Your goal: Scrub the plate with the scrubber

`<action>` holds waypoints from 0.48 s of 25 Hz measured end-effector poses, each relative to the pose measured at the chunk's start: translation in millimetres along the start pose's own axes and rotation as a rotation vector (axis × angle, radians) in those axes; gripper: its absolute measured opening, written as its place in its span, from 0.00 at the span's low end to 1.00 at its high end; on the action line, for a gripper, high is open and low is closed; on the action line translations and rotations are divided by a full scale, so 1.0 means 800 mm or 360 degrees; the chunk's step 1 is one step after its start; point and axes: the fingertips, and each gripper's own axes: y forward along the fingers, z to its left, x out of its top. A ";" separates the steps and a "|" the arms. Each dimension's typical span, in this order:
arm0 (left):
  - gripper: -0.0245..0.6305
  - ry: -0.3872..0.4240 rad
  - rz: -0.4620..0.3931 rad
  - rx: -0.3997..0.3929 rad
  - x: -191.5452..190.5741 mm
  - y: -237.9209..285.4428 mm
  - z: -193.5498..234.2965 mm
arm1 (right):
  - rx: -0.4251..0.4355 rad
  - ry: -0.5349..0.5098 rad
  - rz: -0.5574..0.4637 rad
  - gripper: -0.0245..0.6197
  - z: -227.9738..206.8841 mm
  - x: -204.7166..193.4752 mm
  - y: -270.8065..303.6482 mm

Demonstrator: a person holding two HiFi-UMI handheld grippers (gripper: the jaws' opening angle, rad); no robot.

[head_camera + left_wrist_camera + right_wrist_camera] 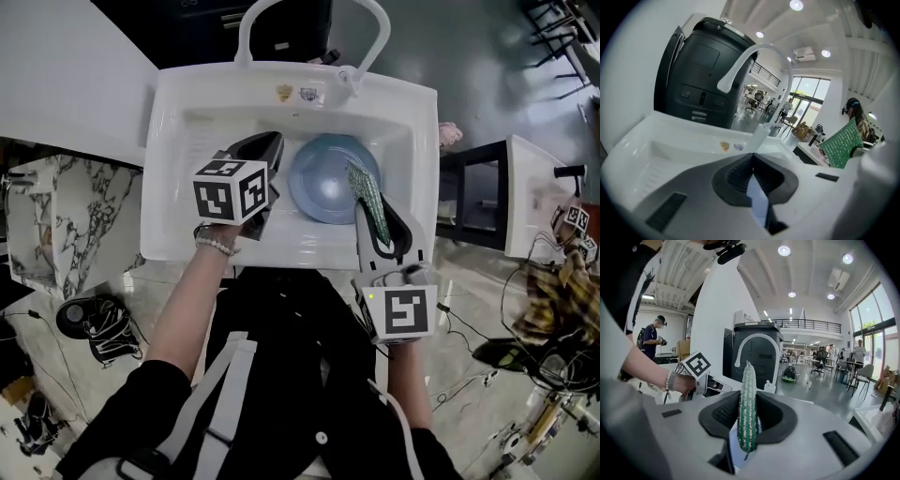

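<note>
The left hand-held gripper, jaws shut and empty, hangs over the white ceramic sink. The right hand-held gripper clamps a glittery green scrubber over the round blue plate's right edge.

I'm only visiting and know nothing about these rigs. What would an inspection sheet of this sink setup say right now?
Surface: white sink with an arched faucet.
Job's things: blue plate lies in the basin; green scrubber sits over its right edge, contact cannot be told.
Clutter: two small stickers on the back rim.
Grippers: left gripper has jaws together, nothing between them, beside the plate's left edge; right gripper has jaws clamped on the scrubber.
Cables: loose cables on the floor at right.
Surroundings: marble-patterned block at left; dark cabinet behind the sink; a person in the background.
</note>
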 end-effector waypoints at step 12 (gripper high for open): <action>0.04 0.0361 -0.0356 -0.0079 0.088 -0.096 -0.078 | 0.0023 0.0018 -0.0105 0.19 0.011 0.040 0.001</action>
